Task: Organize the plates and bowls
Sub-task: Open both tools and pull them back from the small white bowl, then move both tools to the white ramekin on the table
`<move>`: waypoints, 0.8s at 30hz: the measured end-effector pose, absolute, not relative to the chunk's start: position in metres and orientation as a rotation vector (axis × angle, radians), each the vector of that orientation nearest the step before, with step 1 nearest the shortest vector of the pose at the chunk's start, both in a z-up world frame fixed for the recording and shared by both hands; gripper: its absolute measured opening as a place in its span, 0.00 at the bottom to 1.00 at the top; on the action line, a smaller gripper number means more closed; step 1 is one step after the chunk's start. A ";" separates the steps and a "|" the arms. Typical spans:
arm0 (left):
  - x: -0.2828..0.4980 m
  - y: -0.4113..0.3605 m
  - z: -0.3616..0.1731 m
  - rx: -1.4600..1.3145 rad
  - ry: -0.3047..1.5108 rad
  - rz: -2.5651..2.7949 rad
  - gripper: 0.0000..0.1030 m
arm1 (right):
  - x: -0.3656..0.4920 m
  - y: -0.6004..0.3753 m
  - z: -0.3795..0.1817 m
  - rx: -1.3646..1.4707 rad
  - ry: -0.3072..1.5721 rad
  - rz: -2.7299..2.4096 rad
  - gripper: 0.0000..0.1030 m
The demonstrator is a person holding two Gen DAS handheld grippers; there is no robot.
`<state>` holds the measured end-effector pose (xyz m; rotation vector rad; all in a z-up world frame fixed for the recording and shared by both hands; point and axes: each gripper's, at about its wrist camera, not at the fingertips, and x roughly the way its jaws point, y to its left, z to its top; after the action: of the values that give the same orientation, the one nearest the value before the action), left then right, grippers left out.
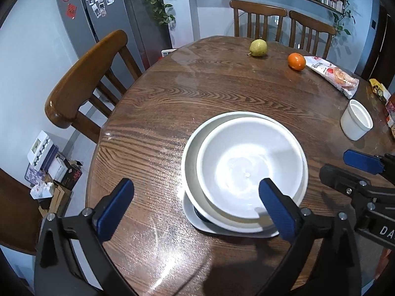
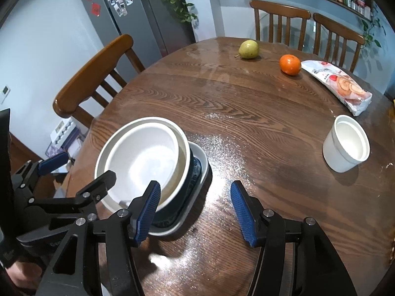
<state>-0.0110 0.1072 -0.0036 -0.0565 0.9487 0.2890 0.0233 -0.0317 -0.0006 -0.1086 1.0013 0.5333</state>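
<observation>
A stack stands on the round wooden table (image 1: 172, 93): a white bowl (image 1: 249, 165) nested in a larger white bowl (image 1: 191, 165), on a dark dish, on a white plate (image 1: 192, 213). The stack also shows in the right wrist view, with the bowl (image 2: 145, 157) and plate (image 2: 200, 155). My left gripper (image 1: 197, 209) is open and empty, its right finger over the bowl's near rim. My right gripper (image 2: 195, 212) is open and empty, just right of the stack; it also shows in the left wrist view (image 1: 345, 166). A small white cup (image 2: 345, 144) stands apart at the right (image 1: 356, 119).
A pear (image 1: 258, 47), an orange (image 1: 296, 61) and a snack packet (image 1: 332, 74) lie at the table's far side. Wooden chairs stand at the left (image 1: 81, 79) and at the back (image 1: 256, 17). A fridge (image 1: 103, 12) and boxes on the floor (image 1: 49, 167) are at the left.
</observation>
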 end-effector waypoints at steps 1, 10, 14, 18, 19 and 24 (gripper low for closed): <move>-0.012 0.107 -0.003 -0.059 0.947 0.290 0.99 | 0.023 -0.034 0.000 -0.106 0.999 0.536 0.58; -0.024 0.094 0.001 -0.071 0.937 0.287 0.99 | 0.014 -0.053 0.005 -0.083 0.983 0.567 0.58; -0.028 0.088 0.001 -0.071 0.939 0.283 0.99 | 0.008 -0.059 0.005 -0.084 0.979 0.596 0.58; -0.033 0.081 0.002 -0.066 0.933 0.291 0.99 | 0.005 -0.066 0.005 -0.071 0.977 0.614 0.58; -0.034 0.079 0.002 -0.066 0.931 0.291 0.99 | 0.005 -0.068 0.004 -0.068 0.977 0.616 0.58; -0.035 0.069 0.005 -0.057 0.922 0.300 0.99 | 0.002 -0.080 0.003 -0.056 0.979 0.628 0.58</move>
<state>-0.0350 0.0689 0.0051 -0.0571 0.9224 0.2997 0.0024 -0.0798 0.0028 -0.0557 0.9786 0.6285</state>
